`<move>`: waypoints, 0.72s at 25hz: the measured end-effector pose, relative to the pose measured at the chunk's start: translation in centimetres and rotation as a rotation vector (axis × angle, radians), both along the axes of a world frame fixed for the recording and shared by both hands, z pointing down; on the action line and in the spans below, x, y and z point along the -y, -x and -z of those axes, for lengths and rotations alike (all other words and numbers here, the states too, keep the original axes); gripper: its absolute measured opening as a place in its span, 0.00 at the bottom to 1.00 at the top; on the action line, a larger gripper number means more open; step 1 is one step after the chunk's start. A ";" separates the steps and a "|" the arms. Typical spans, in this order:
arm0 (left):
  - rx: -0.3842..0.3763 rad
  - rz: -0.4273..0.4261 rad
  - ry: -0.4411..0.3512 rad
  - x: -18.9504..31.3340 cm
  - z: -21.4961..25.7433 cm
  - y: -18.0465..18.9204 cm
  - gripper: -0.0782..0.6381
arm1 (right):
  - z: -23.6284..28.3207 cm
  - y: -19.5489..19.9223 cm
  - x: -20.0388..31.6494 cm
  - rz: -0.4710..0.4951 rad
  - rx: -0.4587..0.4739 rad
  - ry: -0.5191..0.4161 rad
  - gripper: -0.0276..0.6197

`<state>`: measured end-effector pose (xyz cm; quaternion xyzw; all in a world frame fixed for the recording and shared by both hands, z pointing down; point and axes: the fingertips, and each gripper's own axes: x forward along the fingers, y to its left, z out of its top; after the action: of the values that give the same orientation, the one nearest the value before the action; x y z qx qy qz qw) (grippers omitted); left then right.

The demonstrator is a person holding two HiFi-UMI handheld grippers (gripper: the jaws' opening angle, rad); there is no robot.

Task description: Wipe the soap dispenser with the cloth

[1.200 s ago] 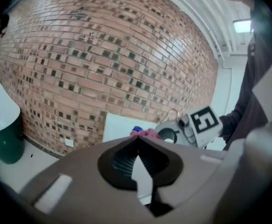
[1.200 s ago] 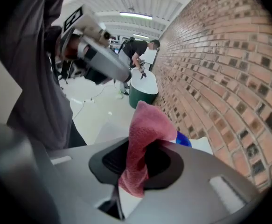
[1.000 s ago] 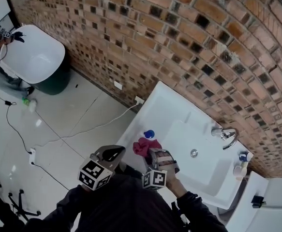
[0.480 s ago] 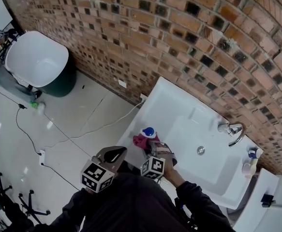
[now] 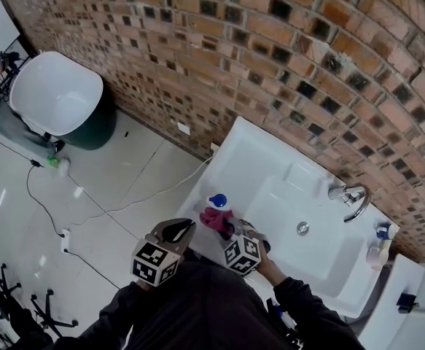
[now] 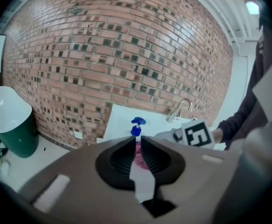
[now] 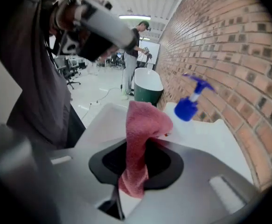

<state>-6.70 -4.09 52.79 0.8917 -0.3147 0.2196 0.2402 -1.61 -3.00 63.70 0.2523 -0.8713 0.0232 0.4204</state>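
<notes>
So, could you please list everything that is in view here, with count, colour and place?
brick wall: one, brown, behind everything
sink: one, white, against the wall
soap dispenser: one, blue pump, sink's left rim
cloth: one, pink, next to the dispenser
tap: one, chrome, sink's back edge
small bottles: seemingly two, pale, one blue-capped, sink's right end
tub: one, white on a green base, far left
cables: white and dark, on the white floor
bystander: one, dark top, beside the tub
left gripper: grey, jaws just opening slightly, nothing between them
right gripper: grey, shut on the cloth
</notes>
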 end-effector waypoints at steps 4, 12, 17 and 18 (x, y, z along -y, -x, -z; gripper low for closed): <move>0.018 -0.029 0.019 0.7 -1.6 -1.8 0.26 | 5.0 -4.5 0.1 -0.167 0.205 0.055 0.16; 0.034 -0.069 0.079 1.5 -3.8 -4.6 0.35 | 6.6 -6.4 5.2 -0.389 0.539 0.226 0.16; 0.048 -0.083 0.100 1.4 -4.6 -5.3 0.35 | 2.0 -6.8 5.3 -0.488 0.538 0.371 0.16; 0.052 -0.086 0.103 1.6 -4.8 -5.4 0.35 | 0.9 -7.0 5.3 -0.506 0.530 0.404 0.16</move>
<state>-1.27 -5.65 57.62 0.8847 -0.2706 0.2689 0.2678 5.39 -8.26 62.81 0.3560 -0.8378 0.3604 0.2036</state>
